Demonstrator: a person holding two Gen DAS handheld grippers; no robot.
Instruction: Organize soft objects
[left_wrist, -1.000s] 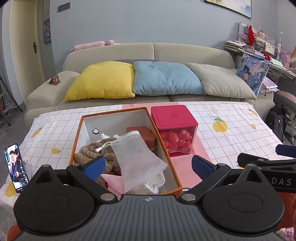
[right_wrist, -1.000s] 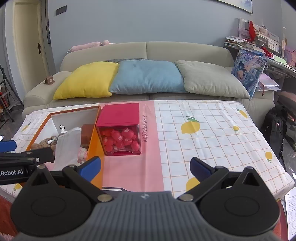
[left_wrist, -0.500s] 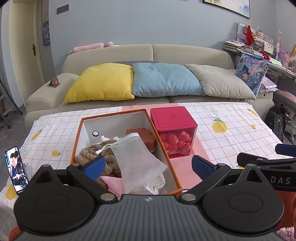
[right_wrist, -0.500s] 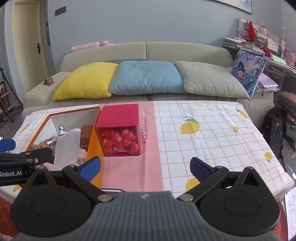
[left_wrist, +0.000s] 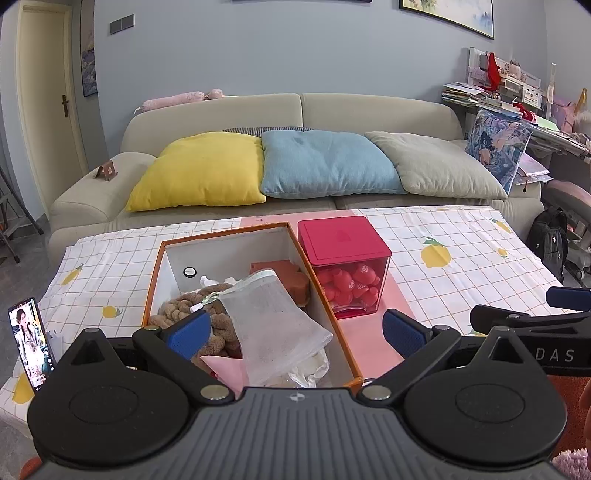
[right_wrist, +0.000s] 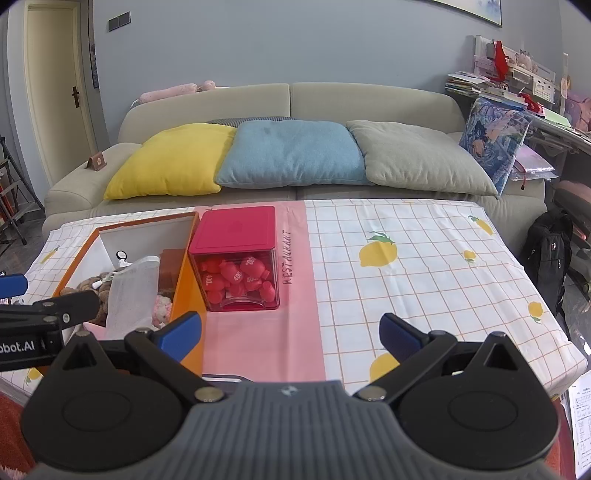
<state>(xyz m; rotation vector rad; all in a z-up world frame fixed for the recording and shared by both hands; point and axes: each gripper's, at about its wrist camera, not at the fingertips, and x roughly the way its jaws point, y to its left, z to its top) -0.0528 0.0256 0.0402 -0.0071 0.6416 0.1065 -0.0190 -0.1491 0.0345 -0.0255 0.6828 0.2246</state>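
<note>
An orange-rimmed white box (left_wrist: 227, 236) sits on the table and holds soft items: a white mesh bag (left_wrist: 273, 317), a brown knotted rope toy (left_wrist: 184, 306), a brown sponge block (left_wrist: 284, 271) and a pink cloth (left_wrist: 225, 367). The box also shows in the right wrist view (right_wrist: 184, 266). Beside it stands a clear bin with a red lid (left_wrist: 341, 243) full of red soft pieces (right_wrist: 236, 278). My left gripper (left_wrist: 295, 328) is open and empty over the box's near end. My right gripper (right_wrist: 290, 330) is open and empty, near the table's front edge.
A phone (left_wrist: 31, 343) stands at the table's left edge. The checked lemon tablecloth (right_wrist: 424, 266) covers the table. A sofa with yellow (left_wrist: 199, 170), blue and grey cushions lies behind. A black backpack (right_wrist: 546, 254) sits on the floor to the right.
Both grippers have drawn back and risen slightly; the box and bin look a little farther away. Nothing on the table has moved.
</note>
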